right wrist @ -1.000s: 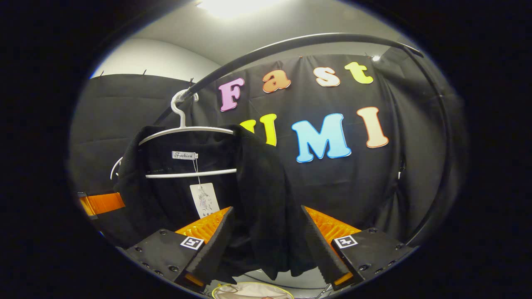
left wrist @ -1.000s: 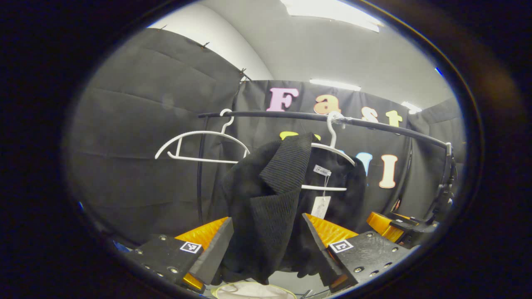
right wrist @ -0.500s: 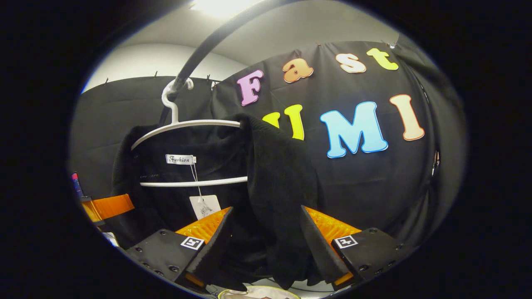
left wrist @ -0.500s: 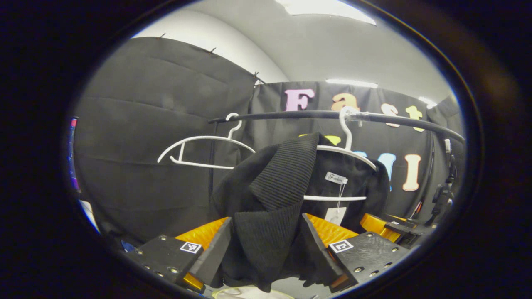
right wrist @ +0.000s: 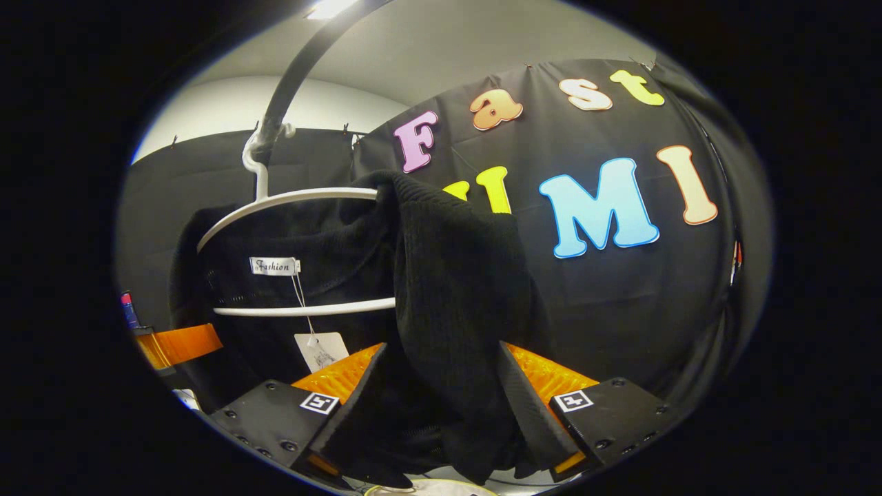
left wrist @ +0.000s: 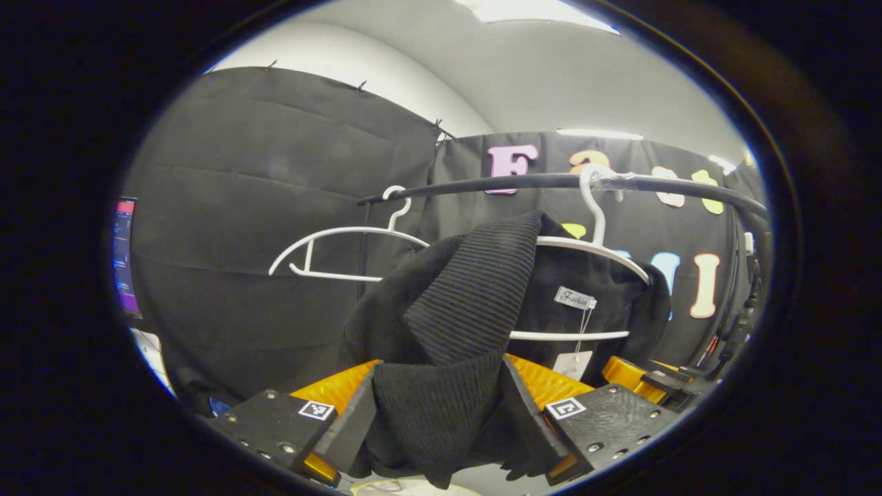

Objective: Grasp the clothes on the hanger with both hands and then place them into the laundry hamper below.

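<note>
A black knitted garment (left wrist: 475, 296) hangs on a white hanger (left wrist: 596, 244) from the black rail (left wrist: 524, 182). In the left gripper view its ribbed shoulder is bunched between the fingers of my left gripper (left wrist: 437, 413), whose jaws stand wide apart around the cloth. In the right gripper view the garment's (right wrist: 455, 289) other shoulder droops off the hanger's (right wrist: 289, 200) end into my right gripper (right wrist: 434, 413), also open around it. Each gripper shows from the side in the other's view: the right gripper (left wrist: 644, 375) and the left gripper (right wrist: 179, 343). A pale hamper rim (right wrist: 441, 488) peeks out below.
An empty white hanger (left wrist: 344, 241) hangs further left on the same rail. A paper tag (right wrist: 313, 348) dangles inside the garment's collar. A lit screen (left wrist: 126, 255) stands at the far left. Black cloth walls close in behind and at both sides.
Both grippers have pushed further into the garment, so the cloth now fills the gaps between their fingers. The shoulders have bunched up on the hanger. Finger spacing looks unchanged.
</note>
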Demonstrator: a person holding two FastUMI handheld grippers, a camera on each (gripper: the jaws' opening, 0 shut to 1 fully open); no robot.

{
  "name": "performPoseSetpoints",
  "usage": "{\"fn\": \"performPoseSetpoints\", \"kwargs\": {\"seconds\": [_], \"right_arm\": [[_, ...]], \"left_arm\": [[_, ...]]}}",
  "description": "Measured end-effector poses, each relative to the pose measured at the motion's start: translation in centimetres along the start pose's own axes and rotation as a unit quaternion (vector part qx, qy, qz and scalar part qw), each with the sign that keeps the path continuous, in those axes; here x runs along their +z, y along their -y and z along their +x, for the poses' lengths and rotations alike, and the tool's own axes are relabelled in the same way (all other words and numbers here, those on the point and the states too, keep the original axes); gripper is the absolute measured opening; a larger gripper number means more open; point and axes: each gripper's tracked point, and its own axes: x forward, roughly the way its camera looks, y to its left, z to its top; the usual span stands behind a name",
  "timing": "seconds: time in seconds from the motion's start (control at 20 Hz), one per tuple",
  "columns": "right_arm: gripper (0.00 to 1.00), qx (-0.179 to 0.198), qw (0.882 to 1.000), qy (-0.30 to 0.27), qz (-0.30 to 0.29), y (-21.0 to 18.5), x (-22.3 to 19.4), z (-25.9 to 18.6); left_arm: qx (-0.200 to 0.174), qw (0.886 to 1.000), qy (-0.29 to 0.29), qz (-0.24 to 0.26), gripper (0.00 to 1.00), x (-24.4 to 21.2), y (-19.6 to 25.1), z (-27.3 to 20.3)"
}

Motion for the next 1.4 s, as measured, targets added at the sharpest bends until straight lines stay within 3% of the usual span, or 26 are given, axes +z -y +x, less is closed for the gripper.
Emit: {"fn": "performPoseSetpoints", "kwargs": {"seconds": [0.15,0.25,0.3,0.35,0.45,0.5,0.55,0.6,0.7,0.85,0.9,0.95,1.0,1.1,1.4], "right_arm": [[0.87,0.001,1.0,0.012,0.012,0.3,0.7,0.2],[0.68,0.001,1.0,0.013,0.006,0.4,0.7,0.6],[0.59,0.004,1.0,0.012,0.003,0.4,0.7,0.8],[0.59,0.005,1.0,0.011,0.001,0.4,0.7,0.9],[0.3,-0.005,1.0,0.005,0.003,1.3,0.6,0.9],[0.11,-0.006,1.0,0.007,0.014,1.5,0.8,0.9],[0.13,0.004,1.0,0.007,0.026,1.0,0.9,1.3],[0.05,0.016,0.999,0.007,0.027,1.0,0.9,1.2],[0.04,0.05,0.998,0.0,0.028,0.2,0.6,1.3],[0.0,0.055,0.998,0.009,0.017,0.8,1.1,0.6],[0.04,0.055,0.998,0.012,0.018,0.8,1.2,0.5],[0.04,0.055,0.998,0.013,0.02,0.8,1.2,0.5],[0.04,0.055,0.998,0.014,0.021,0.7,1.3,0.4],[0.04,0.058,0.998,0.017,0.02,0.8,1.5,0.3],[0.0,0.045,0.998,0.025,0.039,1.9,2.2,0.0]], "left_arm": [[-0.003,1.0,0.009,-0.003,0.94,0.6,0.0,0.3],[-0.007,1.0,0.006,-0.003,0.92,0.3,0.2,0.6],[-0.003,1.0,0.004,-0.005,0.83,0.3,0.1,0.7],[-0.01,1.0,0.001,-0.008,0.74,0.1,0.6,0.7],[-0.027,0.999,0.0,-0.022,0.56,0.0,1.7,0.8],[-0.02,0.999,0.002,-0.028,0.39,0.2,1.5,0.7],[-0.03,0.999,-0.002,-0.032,0.21,-0.1,1.7,0.4],[-0.045,0.998,-0.008,-0.034,0.21,-0.2,2.2,0.2],[-0.08,0.996,-0.013,-0.042,0.21,-0.3,3.9,-0.1],[-0.087,0.996,-0.022,-0.03,0.21,-0.6,3.9,-0.4],[-0.088,0.996,-0.02,-0.028,0.21,-0.6,3.9,-0.5],[-0.064,0.998,-0.013,-0.025,0.21,-0.4,2.7,-0.9],[-0.063,0.997,-0.013,-0.031,0.02,0.1,2.3,-0.2],[-0.068,0.996,-0.016,-0.048,0.03,-0.6,2.7,-0.8],[-0.065,0.997,-0.002,-0.031,0.02,1.1,1.6,-1.8]]}}
